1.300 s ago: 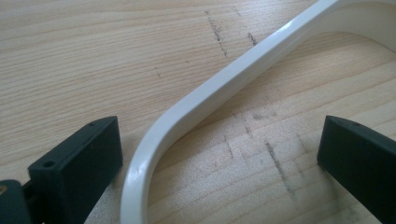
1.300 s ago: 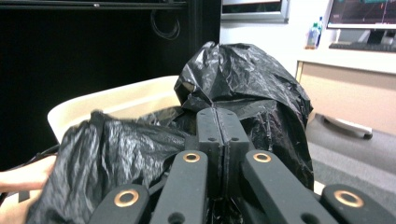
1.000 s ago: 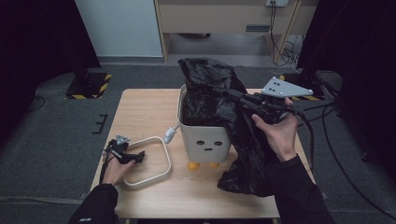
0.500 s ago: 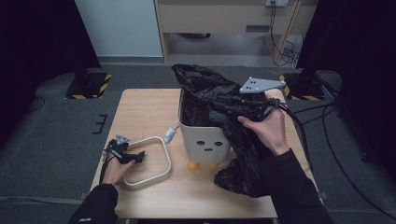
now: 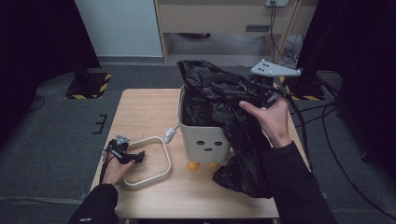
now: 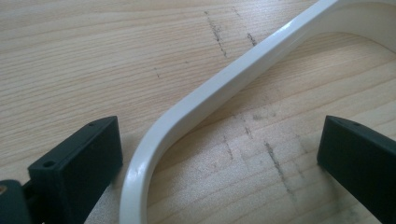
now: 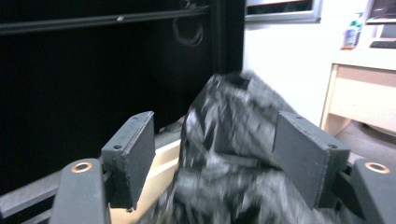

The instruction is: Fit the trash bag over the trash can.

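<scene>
The step looks like lining the white bin (image 5: pixel 205 137) on the tabletop (image 5: pixel 140 107) with the black bag (image 5: pixel 219 102), so the right tongs (image 5: pixel 238 93) should be spreading the bag's mouth over the far rim while the slack hanging down the bin's right side is being fed inside. The right tongs are standing wide open with crumpled bag (image 7: pixel 224 154) between the jaws, ungripped. The left tongs (image 6: pixel 219 154) are lying wide open astride the white ring (image 6: pixel 224 88) on the tabletop, one jaw just beside it.
</scene>
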Demonstrator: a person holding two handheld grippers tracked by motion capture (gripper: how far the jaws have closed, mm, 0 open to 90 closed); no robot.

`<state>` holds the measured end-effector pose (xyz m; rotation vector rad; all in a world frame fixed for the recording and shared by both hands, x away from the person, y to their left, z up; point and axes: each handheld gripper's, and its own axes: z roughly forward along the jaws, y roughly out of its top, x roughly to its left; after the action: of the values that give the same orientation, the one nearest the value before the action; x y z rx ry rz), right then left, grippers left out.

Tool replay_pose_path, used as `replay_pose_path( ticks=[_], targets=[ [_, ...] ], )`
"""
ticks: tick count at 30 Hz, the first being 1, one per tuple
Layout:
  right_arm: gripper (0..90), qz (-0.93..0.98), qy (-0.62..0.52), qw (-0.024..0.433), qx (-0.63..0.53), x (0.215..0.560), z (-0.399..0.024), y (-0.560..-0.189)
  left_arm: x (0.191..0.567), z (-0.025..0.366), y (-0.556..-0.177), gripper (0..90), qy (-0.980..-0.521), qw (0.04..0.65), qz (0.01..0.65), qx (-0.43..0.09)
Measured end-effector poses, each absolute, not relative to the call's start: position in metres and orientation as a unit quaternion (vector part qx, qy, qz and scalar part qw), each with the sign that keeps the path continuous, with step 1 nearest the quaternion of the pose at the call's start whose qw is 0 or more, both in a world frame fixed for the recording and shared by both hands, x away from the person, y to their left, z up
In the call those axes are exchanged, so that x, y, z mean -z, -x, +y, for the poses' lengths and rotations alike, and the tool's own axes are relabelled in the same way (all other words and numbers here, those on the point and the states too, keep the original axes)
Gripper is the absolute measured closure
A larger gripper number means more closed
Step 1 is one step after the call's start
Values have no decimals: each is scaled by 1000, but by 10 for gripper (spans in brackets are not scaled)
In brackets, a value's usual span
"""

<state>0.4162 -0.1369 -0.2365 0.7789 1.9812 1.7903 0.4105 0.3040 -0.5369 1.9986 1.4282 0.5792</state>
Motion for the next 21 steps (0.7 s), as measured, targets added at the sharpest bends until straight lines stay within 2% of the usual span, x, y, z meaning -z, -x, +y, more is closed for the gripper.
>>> replay_pose_path(
  ticks=[10, 17, 21],
  targets=[
    [271, 703, -292, 198, -617, 227, -105, -440, 537, 304, -411, 0, -755, 305, 539, -218],
    [292, 761, -292, 176, -552, 252, -76, -448, 537, 304, -411, 0, -755, 305, 538, -218],
    [337, 800, -285, 158, -504, 267, -64, -449, 537, 304, -411, 0, -755, 305, 538, -218]
  ],
)
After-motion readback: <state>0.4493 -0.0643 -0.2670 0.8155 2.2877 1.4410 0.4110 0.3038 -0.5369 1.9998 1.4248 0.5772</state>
